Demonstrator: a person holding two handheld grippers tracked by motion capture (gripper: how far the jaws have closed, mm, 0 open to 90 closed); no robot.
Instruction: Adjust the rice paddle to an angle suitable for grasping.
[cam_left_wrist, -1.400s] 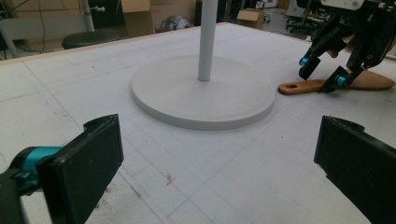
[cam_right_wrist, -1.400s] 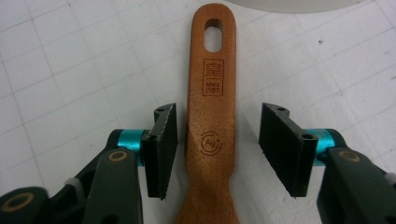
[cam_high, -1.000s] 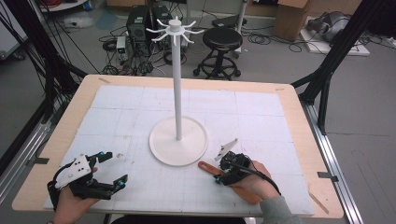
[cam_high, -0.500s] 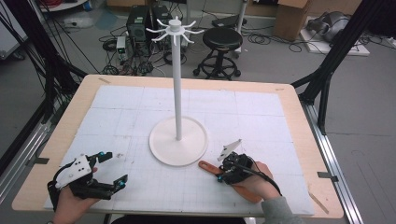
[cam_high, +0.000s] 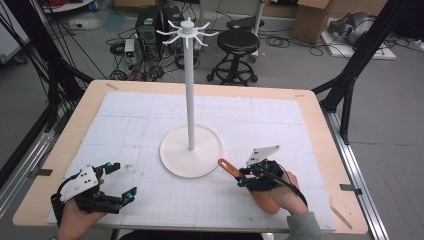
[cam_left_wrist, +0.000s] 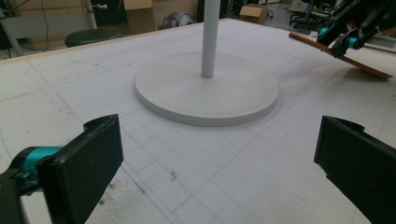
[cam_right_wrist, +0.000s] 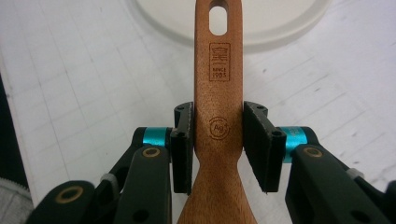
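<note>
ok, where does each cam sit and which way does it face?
High view: above the person's side, looking forward and down at the table; both hands, left gripper, right gripper.
Left gripper view: on the open left gripper, facing the white stand.
Right gripper view: along jaws clamping the wooden spatula.
Shared: stand and spatula.

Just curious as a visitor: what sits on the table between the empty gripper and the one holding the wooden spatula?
In the high view, only bare white gridded mat lies between the left gripper and the right gripper with its spatula.
</note>
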